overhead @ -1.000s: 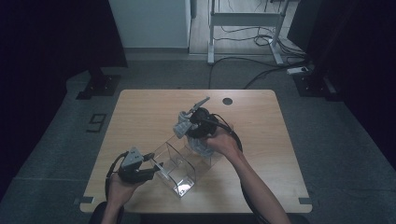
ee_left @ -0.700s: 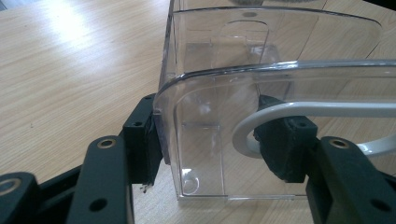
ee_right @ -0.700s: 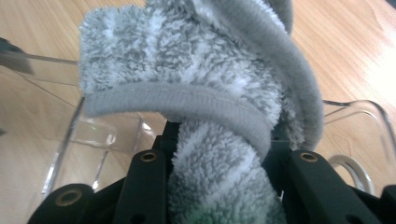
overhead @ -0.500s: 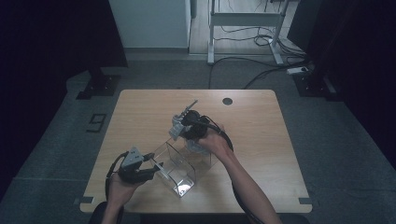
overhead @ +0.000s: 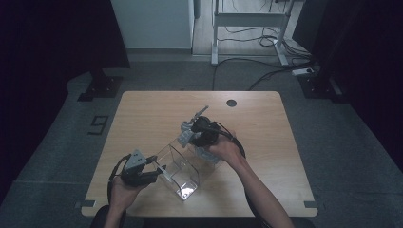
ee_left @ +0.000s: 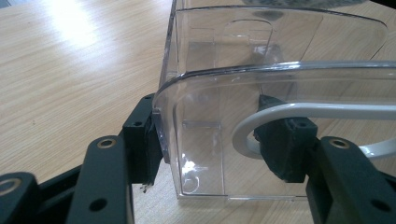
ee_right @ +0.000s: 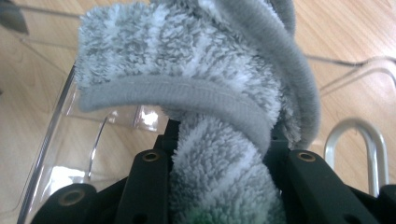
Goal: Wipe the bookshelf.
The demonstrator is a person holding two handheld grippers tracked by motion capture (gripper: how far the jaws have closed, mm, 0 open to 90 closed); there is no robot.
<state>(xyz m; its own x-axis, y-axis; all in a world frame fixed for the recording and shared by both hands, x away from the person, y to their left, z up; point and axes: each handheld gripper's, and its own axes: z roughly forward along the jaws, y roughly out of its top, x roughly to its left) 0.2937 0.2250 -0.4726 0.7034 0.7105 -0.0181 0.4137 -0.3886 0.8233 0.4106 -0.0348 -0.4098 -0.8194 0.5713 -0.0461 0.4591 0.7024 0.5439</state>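
Observation:
A clear plastic container (overhead: pixel 179 172) stands tilted on the wooden table (overhead: pixel 142 114). My left gripper (overhead: pixel 159 173) is shut on its near wall (ee_left: pixel 261 46): one pad presses from outside, and the other (ee_left: pixel 285 144) sits inside against a white loop handle (ee_left: pixel 327 111). My right gripper (overhead: pixel 192 137) is at the container's far end, shut on a fluffy grey-and-white striped cloth (ee_right: pixel 196 56). The cloth bulges out above the jaws and hangs over the container's rim (ee_right: pixel 51 135). In the high view part of the cloth (overhead: pixel 207 155) shows under the right hand.
The table has a round cable hole (overhead: pixel 231 102) near its far edge. A white-legged desk frame (overhead: pixel 247 28) and cables lie on the floor beyond. Dark curtains flank both sides. Bare tabletop lies left and right of the container.
My right gripper has shifted slightly with the cloth at the container's far end. The left gripper and the container have stayed put.

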